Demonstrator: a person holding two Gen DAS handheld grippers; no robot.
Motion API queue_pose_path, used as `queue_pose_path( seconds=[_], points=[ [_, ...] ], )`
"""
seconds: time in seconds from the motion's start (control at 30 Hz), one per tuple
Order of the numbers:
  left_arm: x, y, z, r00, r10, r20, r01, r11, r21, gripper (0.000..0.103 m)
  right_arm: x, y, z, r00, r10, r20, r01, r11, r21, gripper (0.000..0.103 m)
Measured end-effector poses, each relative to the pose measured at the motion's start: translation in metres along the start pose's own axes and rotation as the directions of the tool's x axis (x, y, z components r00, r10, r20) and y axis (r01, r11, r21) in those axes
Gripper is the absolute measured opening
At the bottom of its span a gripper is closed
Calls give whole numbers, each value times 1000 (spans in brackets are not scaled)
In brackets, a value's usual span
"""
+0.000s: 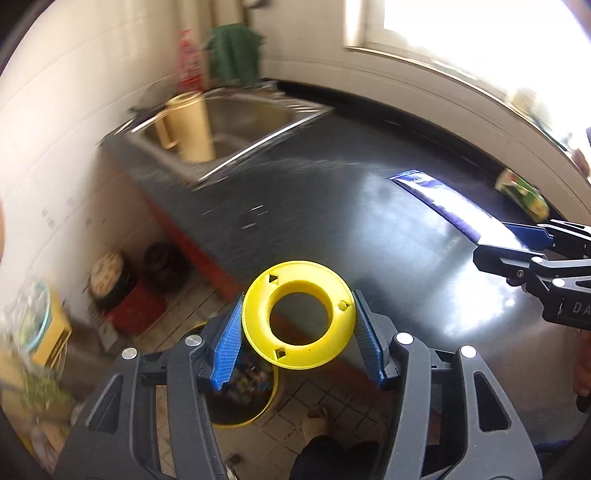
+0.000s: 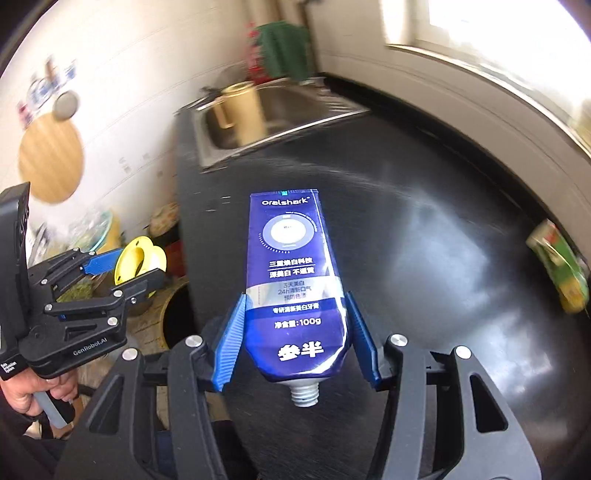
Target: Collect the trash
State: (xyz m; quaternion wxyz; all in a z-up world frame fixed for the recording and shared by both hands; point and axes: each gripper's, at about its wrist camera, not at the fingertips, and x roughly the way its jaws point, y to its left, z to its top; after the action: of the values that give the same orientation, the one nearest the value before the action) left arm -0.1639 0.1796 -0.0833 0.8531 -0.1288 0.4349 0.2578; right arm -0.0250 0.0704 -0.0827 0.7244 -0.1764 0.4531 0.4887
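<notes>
My left gripper [image 1: 299,325] is shut on a yellow plastic spool [image 1: 298,319] and holds it beyond the counter's left edge, above a yellow-rimmed bin [image 1: 245,391] on the floor. The spool also shows in the right wrist view [image 2: 138,264]. My right gripper [image 2: 297,328] is shut on a blue, capless toothpaste tube [image 2: 291,280] and holds it over the black counter [image 2: 424,258]. The tube also shows in the left wrist view [image 1: 439,199]. A green and yellow wrapper [image 2: 559,271] lies on the counter at the far right.
A steel sink [image 1: 229,125] with a tan jug [image 1: 190,127] in it is set in the counter's far left. A window [image 1: 480,33] runs along the back. Boxes and tins [image 1: 122,291] stand on the tiled floor to the left. A round wooden board [image 2: 50,157] hangs on the wall.
</notes>
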Motion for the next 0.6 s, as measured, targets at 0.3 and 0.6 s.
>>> queue_pose_path(
  seconds=[0.3,0.6],
  points=[
    [-12,104,-57,988,135,-69,-147,962,-229,55,63,111,25,981,155,-119,-178,960,-215,53],
    [15,146,-85,986,127,-104,-153,940,-306,55,122,158,33,955,182,-235,-234,947,-219,53]
  ],
)
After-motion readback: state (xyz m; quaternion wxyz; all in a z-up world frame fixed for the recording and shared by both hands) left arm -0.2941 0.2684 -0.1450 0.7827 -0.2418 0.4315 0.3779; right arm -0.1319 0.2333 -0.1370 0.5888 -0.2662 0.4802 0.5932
